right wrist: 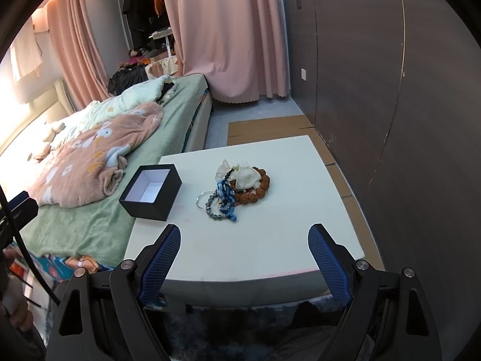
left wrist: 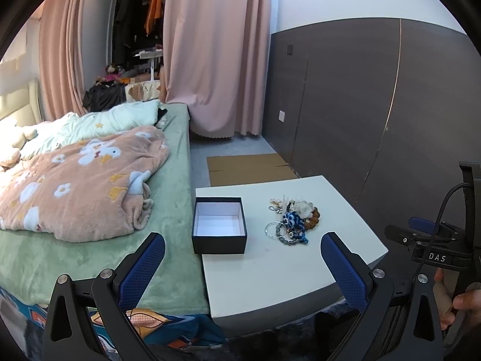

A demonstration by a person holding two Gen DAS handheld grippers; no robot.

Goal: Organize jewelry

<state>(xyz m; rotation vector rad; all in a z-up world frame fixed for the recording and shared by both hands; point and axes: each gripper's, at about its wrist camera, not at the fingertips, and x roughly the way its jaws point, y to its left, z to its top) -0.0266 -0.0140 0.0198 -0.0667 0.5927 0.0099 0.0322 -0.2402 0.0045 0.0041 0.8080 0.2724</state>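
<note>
A black box [left wrist: 219, 225] with a white, empty inside stands open on the left part of a white table [left wrist: 279, 273]; it also shows in the right wrist view [right wrist: 151, 192]. A pile of jewelry [left wrist: 293, 219] lies to its right: blue and grey bead bracelets, a brown bead bracelet, a metal ring and pale shell-like pieces, also in the right wrist view [right wrist: 237, 187]. My left gripper [left wrist: 243, 248] is open and empty, above the table's near edge. My right gripper [right wrist: 244, 239] is open and empty, nearer than the pile.
A bed [left wrist: 90, 225] with a green sheet and a pink flowered blanket [left wrist: 78, 180] touches the table's left side. A dark panelled wall [left wrist: 375, 105] stands to the right. Flat cardboard [left wrist: 249, 168] lies on the floor beyond the table. Pink curtains [left wrist: 216, 51] hang behind.
</note>
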